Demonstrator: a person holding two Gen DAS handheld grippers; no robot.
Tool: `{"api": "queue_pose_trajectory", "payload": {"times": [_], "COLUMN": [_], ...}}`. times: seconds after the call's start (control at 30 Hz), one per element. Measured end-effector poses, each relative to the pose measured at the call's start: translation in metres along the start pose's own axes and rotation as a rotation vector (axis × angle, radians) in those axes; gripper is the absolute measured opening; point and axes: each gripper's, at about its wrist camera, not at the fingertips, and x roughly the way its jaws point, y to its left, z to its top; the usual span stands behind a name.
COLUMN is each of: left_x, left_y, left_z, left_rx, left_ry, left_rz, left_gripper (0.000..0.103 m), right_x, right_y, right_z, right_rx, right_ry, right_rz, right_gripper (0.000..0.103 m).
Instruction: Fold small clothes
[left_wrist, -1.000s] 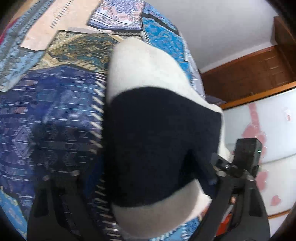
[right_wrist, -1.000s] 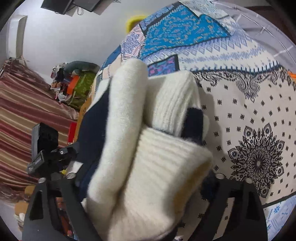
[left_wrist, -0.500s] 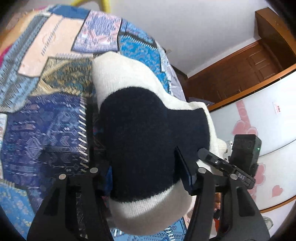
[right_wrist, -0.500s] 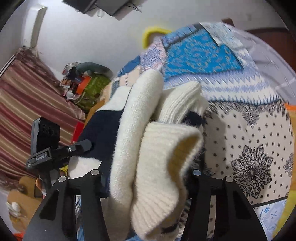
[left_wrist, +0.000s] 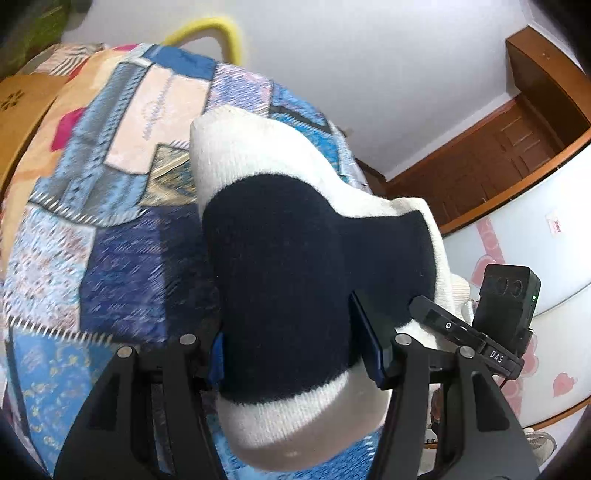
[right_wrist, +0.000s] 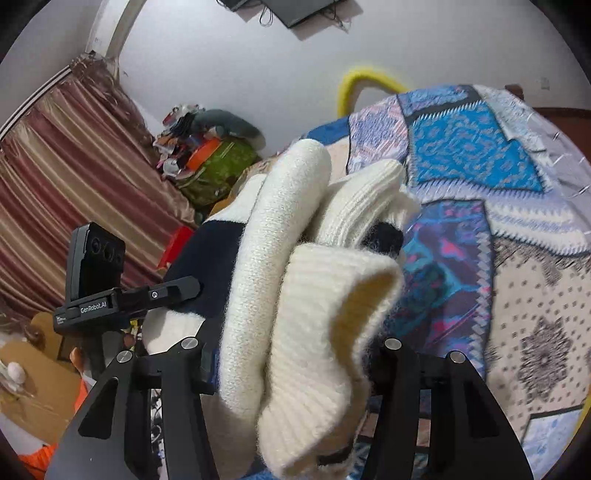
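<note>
A folded cream and navy knit sweater (left_wrist: 280, 266) is held between both grippers above the patchwork bedspread (left_wrist: 110, 206). My left gripper (left_wrist: 295, 350) is shut on its navy band from one side. My right gripper (right_wrist: 291, 365) is shut on the bundled cream ribbed end (right_wrist: 314, 314) from the other side. Each view shows the other gripper's camera block, the right gripper's beside the sweater (left_wrist: 506, 299) and the left gripper's (right_wrist: 96, 258). The sweater hides both grippers' fingertips.
The patchwork bedspread (right_wrist: 480, 221) spreads under and beyond the sweater. A yellow curved bar (right_wrist: 354, 81) rises at the bed's far end. Striped curtains (right_wrist: 74, 184) and a pile of bags (right_wrist: 214, 155) stand left. A wooden door (left_wrist: 498, 147) and white wardrobe (left_wrist: 535, 221) stand right.
Both grippers have lifted the sweater up and back from the bedspread. More of the wall and room shows. The jaws have closed in on the bundle.
</note>
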Motion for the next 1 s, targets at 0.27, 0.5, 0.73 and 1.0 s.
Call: {"api": "queue_pose_trajectory", "payload": {"times": [0.27, 0.5, 0.73, 1.0], "left_x": [0.031, 0.047, 0.038, -0.018], "left_y": [0.056, 0.080, 0.073, 0.024], "left_z": [-0.025, -0.036, -0.043, -0.046], "left_rx": [-0.097, -0.130, -0.110, 0.091], "left_ry": [0.097, 0.111, 0.085, -0.058], "left_rz": [0.092, 0.073, 0.097, 0.240], "left_gripper": [0.058, 0.063, 0.067, 0.066], "right_x": [0.063, 0.075, 0.062, 0.010], "right_y": [-0.011, -0.024, -0.020, -0.002], "right_z": [-0.024, -0.037, -0.041, -0.038], "right_rx": [0.045, 0.058, 0.033, -0.014], "right_ry": [0.136, 0.145, 0.137, 0.014], "right_rz": [-0.039, -0.062, -0.098, -0.189], "right_gripper": [0.050, 0.052, 0.061, 0.061]}}
